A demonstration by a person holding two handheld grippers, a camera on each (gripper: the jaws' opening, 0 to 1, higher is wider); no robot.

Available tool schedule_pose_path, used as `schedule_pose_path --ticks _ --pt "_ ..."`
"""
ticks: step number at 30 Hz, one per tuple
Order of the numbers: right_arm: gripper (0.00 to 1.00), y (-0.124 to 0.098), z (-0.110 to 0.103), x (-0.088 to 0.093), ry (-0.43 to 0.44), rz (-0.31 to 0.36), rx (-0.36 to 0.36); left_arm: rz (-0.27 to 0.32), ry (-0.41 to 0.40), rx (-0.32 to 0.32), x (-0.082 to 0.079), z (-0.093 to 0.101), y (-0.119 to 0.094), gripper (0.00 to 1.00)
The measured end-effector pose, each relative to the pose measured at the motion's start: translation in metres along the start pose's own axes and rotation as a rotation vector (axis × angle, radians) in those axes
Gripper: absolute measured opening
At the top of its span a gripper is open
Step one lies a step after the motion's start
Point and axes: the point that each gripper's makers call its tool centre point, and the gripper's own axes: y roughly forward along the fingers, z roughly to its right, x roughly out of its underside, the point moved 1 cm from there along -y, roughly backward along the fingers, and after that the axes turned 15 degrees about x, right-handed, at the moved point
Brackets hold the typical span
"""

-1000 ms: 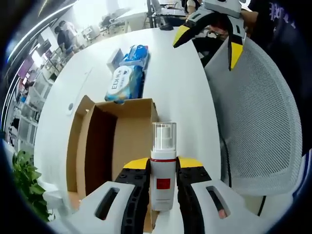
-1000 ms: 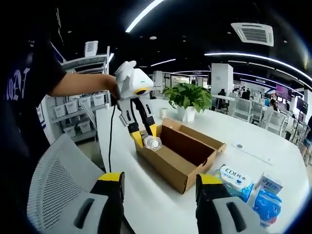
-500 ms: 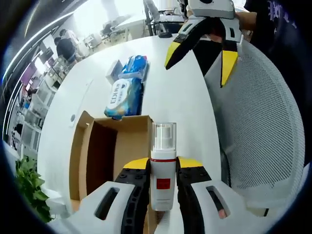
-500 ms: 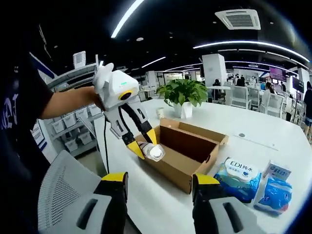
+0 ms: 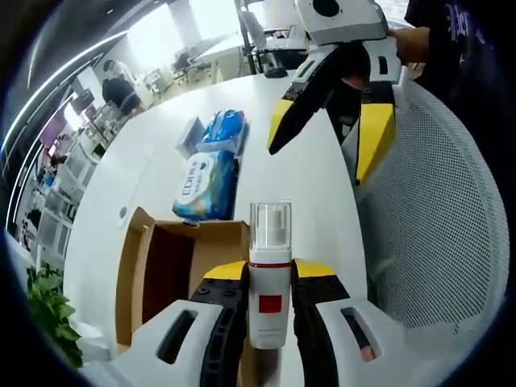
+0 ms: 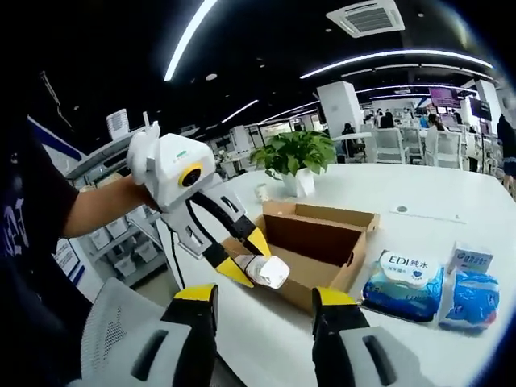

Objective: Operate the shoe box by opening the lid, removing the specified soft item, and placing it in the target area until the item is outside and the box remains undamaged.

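Where the left gripper view looks along its own jaws, the left gripper (image 5: pixel 270 278) is clenched on a white pump bottle (image 5: pixel 270 274) with a red label and clear cap, held upright between the yellow-tipped jaws. Just beyond and left of the jaws lies the open cardboard shoe box (image 5: pixel 173 262) on the white table (image 5: pixel 298 173). Further ahead, past the box, rest a wet wipes pack (image 5: pixel 205 185) and a blue pouch (image 5: pixel 222 129). Ahead and to the right, the right gripper (image 5: pixel 330 133) hangs with its jaws spread apart, above a white mesh chair (image 5: pixel 439 218).

Seen from the right gripper view, its own jaws stand wide, holding nothing. Ahead and left, a person's forearm (image 6: pixel 97 205) reaches in level, its gripper angled down toward the box, the bottle lying tilted between its tips over the near wall. Right of the box sit the wipes and pouch; a potted plant (image 6: pixel 298 157) stands behind.
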Motion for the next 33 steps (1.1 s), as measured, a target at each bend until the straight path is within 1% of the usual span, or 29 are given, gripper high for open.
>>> schedule_pose_path --ticks 2,9,12,16,24,28,30,33 --pt "0.4 0.001 -0.001 0.0 0.011 -0.002 -0.001 0.006 0.007 0.005 -0.003 0.002 0.003 0.19" --pt "0.36 0.005 0.002 0.006 0.065 -0.023 0.011 0.042 0.042 0.018 -0.014 0.007 0.008 0.19" --pt "0.34 0.007 0.004 0.005 0.117 -0.028 0.009 0.064 0.06 0.017 -0.02 0.008 0.009 0.19" --pt "0.27 0.007 0.006 0.007 0.147 -0.037 0.009 0.074 0.073 0.021 -0.024 0.009 0.011 0.2" --pt "0.29 0.011 0.007 0.008 0.276 -0.053 -0.002 0.107 0.12 0.023 -0.036 0.015 0.016 0.2" --pt "0.28 0.012 0.007 0.008 0.35 -0.057 -0.015 0.105 0.147 0.019 -0.038 0.016 0.018 0.2" --pt "0.27 0.012 0.008 0.011 0.365 -0.068 -0.011 0.107 0.156 0.017 -0.038 0.017 0.019 0.2" --pt "0.23 0.012 0.008 0.012 0.362 -0.071 -0.003 0.108 0.169 0.022 -0.04 0.018 0.02 0.2"
